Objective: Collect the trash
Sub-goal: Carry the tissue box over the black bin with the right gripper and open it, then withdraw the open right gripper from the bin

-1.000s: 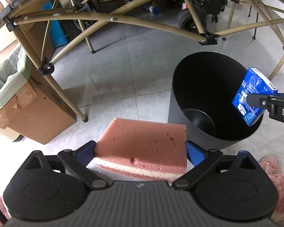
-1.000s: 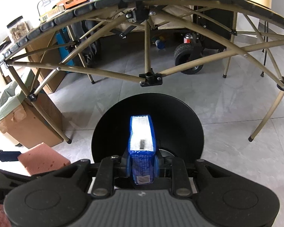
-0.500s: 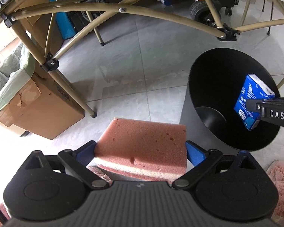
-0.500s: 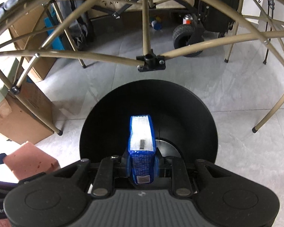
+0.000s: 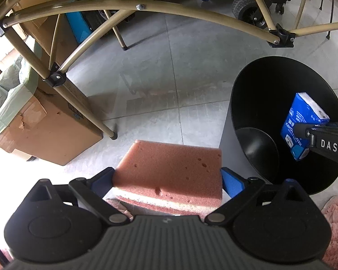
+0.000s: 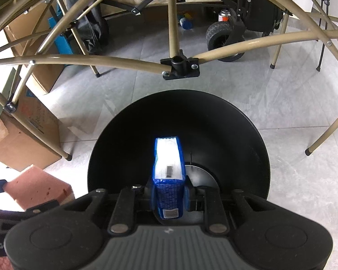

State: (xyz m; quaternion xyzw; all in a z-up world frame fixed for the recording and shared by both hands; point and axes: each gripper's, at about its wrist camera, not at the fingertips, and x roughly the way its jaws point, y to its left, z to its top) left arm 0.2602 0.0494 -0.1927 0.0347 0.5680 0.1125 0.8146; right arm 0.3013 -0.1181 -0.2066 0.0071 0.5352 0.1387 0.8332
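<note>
My left gripper (image 5: 167,177) is shut on a pink sponge (image 5: 169,168) with a white layer, held above the floor just left of a black trash bin (image 5: 254,103). My right gripper (image 6: 168,193) is shut on a blue tissue pack (image 6: 167,175), which hangs over the open mouth of the bin (image 6: 225,121). In the left wrist view the tissue pack (image 5: 300,123) sits inside the bin's rim outline, pinched by the right gripper's fingers (image 5: 322,139). The sponge (image 6: 33,185) shows at the lower left of the right wrist view. The bin's inside looks bare.
A folding table's tan metal frame (image 5: 146,9) arches over the bin, with a black joint (image 6: 180,66) right above its far rim. A cardboard box (image 5: 45,130) stands on the left. A cart wheel (image 6: 223,38) and clutter lie beyond. A pink fluffy rug (image 5: 335,220) lies at lower right.
Both grippers have sunk and moved forward toward the bin. The tissue pack now hangs lower over the bin's mouth. Both grips are unchanged.
</note>
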